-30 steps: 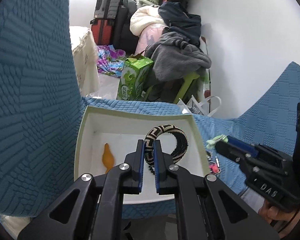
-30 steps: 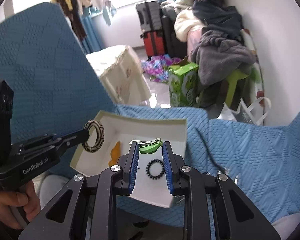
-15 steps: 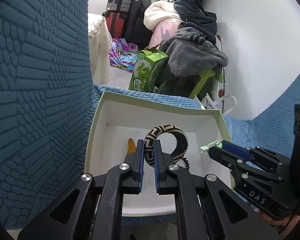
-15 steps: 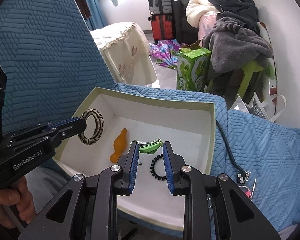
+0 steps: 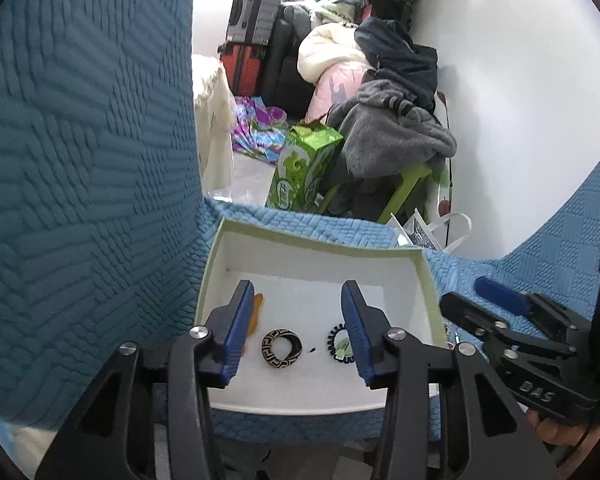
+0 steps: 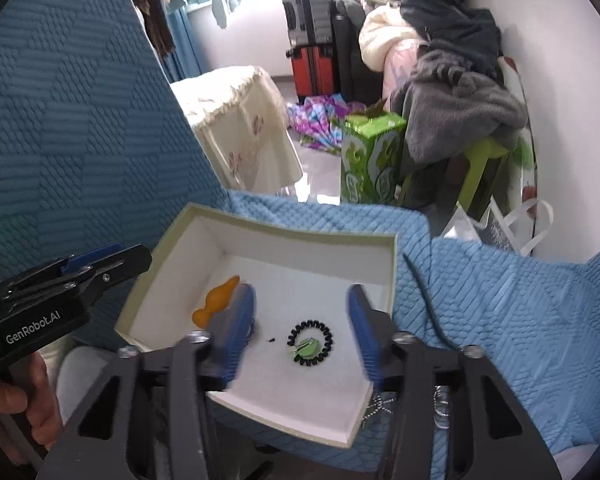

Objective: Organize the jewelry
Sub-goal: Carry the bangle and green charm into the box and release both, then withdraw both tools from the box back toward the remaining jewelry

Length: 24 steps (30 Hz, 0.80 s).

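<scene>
Both grippers hang over the white box (image 5: pixel 428 276), jaws opening and empty: left gripper (image 5: pixel 296 324) above the patterned bangle (image 5: pixel 282 348), right gripper (image 6: pixel 302 328) above the green clip (image 6: pixel 308 347).

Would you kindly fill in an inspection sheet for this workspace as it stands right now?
Surface: blue quilted cover under a white box.
Job's things: patterned bangle, black coil tie with a green clip on it and an orange piece lie in the box; small chain pieces beside it.
Clutter: green carton, heaped clothes, suitcases.
Grippers: left gripper and right gripper opening, nothing between the jaws.
Cables: dark cord on the cover.
Surroundings: white wall, draped cream cloth.
</scene>
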Each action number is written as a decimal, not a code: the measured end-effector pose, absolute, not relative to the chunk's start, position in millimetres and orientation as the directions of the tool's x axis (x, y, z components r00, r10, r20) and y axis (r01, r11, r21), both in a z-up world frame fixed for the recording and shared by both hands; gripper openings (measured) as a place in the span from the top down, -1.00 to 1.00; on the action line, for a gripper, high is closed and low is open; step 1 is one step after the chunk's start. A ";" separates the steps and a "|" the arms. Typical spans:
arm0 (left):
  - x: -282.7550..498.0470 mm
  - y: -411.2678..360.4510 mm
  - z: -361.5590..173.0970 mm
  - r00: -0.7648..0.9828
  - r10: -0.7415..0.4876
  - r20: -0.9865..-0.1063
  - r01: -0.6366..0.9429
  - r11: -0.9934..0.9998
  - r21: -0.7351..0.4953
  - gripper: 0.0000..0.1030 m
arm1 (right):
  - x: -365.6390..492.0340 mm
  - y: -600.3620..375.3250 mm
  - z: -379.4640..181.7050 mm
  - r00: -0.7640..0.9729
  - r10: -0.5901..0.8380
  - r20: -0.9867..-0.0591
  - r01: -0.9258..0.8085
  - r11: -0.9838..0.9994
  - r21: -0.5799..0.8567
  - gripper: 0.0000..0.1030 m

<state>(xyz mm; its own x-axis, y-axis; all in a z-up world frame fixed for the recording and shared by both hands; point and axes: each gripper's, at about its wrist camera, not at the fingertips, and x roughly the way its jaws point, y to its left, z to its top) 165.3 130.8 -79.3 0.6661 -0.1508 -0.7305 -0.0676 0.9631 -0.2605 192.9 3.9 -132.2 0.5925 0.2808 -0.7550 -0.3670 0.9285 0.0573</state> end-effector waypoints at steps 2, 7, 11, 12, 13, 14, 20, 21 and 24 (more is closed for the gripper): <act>159.9 127.4 -65.1 0.677 -0.142 -0.722 -0.062 0.967 -0.248 0.08 | 185.4 -0.5 -116.0 0.622 0.284 -0.730 -0.367 0.929 0.050 -0.28; 147.4 115.9 -35.9 0.699 -0.135 -0.703 -0.046 0.972 -0.232 0.08 | 177.5 -13.5 -89.0 0.669 0.250 -0.700 -0.335 0.942 0.016 -0.36; 137.6 100.5 -17.2 0.714 -0.143 -0.686 -0.019 0.975 -0.223 0.08 | 169.0 -33.5 -69.7 0.690 0.255 -0.678 -0.310 0.950 0.042 -0.45; 135.3 96.5 -13.7 0.716 -0.148 -0.683 -0.011 0.975 -0.224 0.08 | 166.7 -38.2 -65.7 0.696 0.249 -0.673 -0.302 0.952 0.040 -0.53; 133.3 92.3 -11.1 0.716 -0.153 -0.681 -0.005 0.975 -0.224 0.08 | 164.5 -42.8 -62.9 0.700 0.246 -0.671 -0.296 0.954 0.041 -0.55; 132.4 89.4 -9.7 0.716 -0.158 -0.680 0.000 0.974 -0.226 0.08 | 162.5 -48.3 -59.9 0.701 0.244 -0.670 -0.290 0.956 0.045 -0.56; 128.6 57.4 -9.4 0.701 -0.194 -0.686 0.043 0.972 -0.230 0.08 | 151.5 -81.4 -50.3 0.697 0.228 -0.680 -0.268 0.962 0.048 -0.74; 128.1 50.7 -10.7 0.697 -0.193 -0.691 0.048 0.974 -0.223 0.08 | 150.7 -86.7 -49.8 0.686 0.223 -0.693 -0.263 0.964 0.049 -0.76; 127.5 33.6 -12.0 0.684 -0.204 -0.701 0.068 0.974 -0.217 0.08 | 144.4 -100.8 -47.9 0.663 0.191 -0.724 -0.247 0.969 0.030 -0.76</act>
